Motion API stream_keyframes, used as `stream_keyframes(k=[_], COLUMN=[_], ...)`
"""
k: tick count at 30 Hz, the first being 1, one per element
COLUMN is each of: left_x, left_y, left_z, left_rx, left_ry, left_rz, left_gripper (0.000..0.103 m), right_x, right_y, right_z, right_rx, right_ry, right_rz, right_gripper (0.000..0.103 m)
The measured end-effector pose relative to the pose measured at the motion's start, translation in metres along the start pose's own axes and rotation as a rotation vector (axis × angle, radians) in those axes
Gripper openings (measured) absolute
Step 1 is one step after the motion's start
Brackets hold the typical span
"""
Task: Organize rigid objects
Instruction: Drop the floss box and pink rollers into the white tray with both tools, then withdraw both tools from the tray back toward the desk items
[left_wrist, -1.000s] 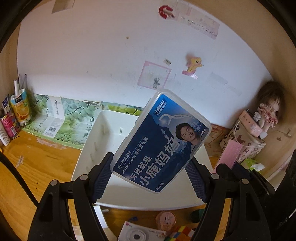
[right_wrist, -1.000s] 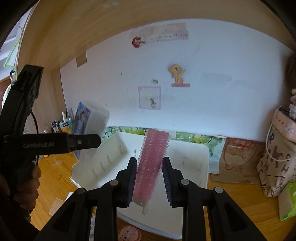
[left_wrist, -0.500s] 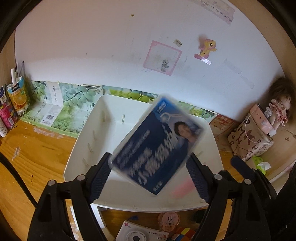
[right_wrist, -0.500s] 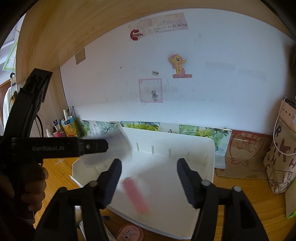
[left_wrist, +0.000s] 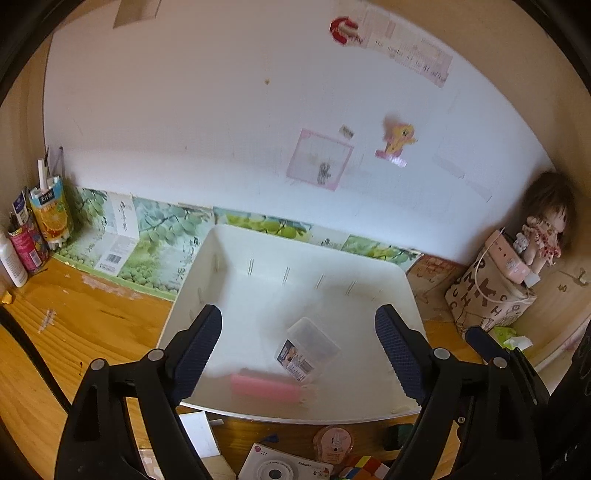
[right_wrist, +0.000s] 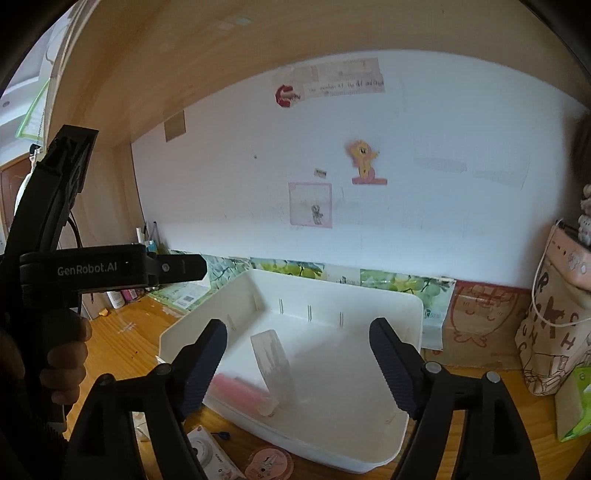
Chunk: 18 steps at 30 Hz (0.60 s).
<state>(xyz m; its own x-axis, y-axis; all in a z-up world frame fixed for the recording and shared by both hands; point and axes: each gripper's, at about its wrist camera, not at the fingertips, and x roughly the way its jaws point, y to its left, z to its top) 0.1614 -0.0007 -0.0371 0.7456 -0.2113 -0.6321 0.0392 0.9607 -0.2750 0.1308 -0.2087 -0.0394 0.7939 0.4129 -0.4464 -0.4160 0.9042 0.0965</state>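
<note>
Both the left gripper (left_wrist: 297, 345) and right gripper (right_wrist: 297, 354) gape, released, above the white rectangular plastic bin (left_wrist: 229, 258) holding the clear plastic floss box (left_wrist: 308, 349) and pink hair roller (left_wrist: 264, 386) near its front wall.

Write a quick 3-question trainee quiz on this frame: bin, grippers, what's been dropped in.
1. True or false: the left gripper is shut on the floss box.
2. Which item lies nearer the front wall of the white bin? A) floss box B) pink hair roller
3. Fill in: the right gripper is ____.

Key: 1. False, its jaws are wide apart and the box is in the bin. 2. B. 3. open.
</note>
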Motion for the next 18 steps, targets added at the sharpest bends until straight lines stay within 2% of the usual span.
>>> stream_keyframes(k=[7,18], left_x=[-0.037,-0.099], left_y=[-0.007,-0.008], left_z=[-0.001,-0.015], left_rx=[0.010,0.013], left_ry=[-0.073,-0.169], left_rz=[-0.019,-0.008], left_gripper=[0.087,0.087], right_x=[-0.033,-0.086], right_y=[0.011,0.032], right_z=[0.007,0.009], right_rx=[-0.020,-0.034], right_ry=[-0.062,-0.155], right_rz=[-0.020,-0.046], right_gripper=[0.081,0.081])
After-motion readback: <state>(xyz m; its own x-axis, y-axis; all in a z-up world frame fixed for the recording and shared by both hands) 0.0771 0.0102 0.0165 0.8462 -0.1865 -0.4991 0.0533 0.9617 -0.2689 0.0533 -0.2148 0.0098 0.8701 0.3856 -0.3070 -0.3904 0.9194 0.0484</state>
